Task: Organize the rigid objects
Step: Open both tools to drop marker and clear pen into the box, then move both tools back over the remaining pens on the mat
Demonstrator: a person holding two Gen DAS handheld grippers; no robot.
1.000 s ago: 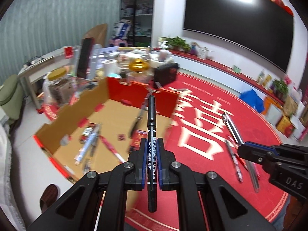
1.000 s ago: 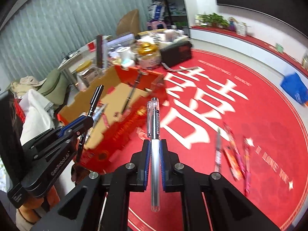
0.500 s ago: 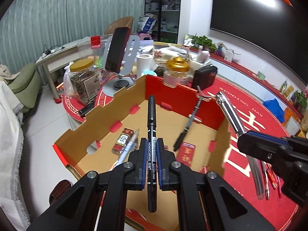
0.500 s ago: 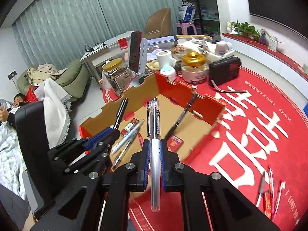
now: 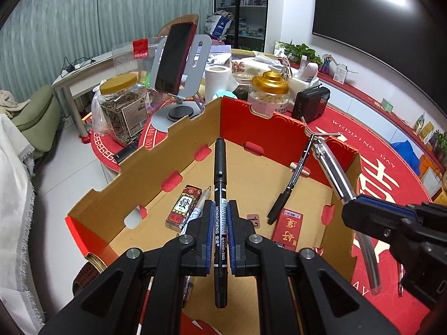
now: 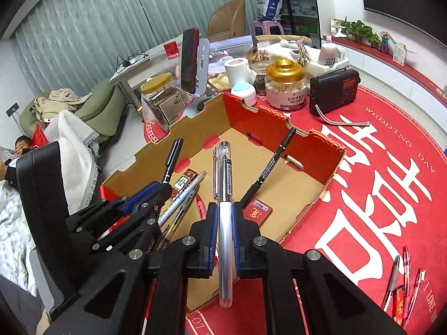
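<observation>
Both tools clamp pens: left tool (image 5: pixel 220 237) marker (image 5: pixel 220 195), right tool (image 6: pixel 225 231) pen (image 6: pixel 225 223), above box (image 5: pixel 156 164).

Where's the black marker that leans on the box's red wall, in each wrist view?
Left wrist: leaning black marker right of centre, tip on the cardboard box floor, top over the red wall.
Right wrist: same marker right of centre, above the right tongs.
Shared landmark: gold-lidded jar behind the box.

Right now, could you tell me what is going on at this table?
A person is sorting pens into a cardboard box. The left gripper is shut on a black marker, the right gripper on a clear pen, both over the box. More pens lie on the red tablecloth.
</observation>
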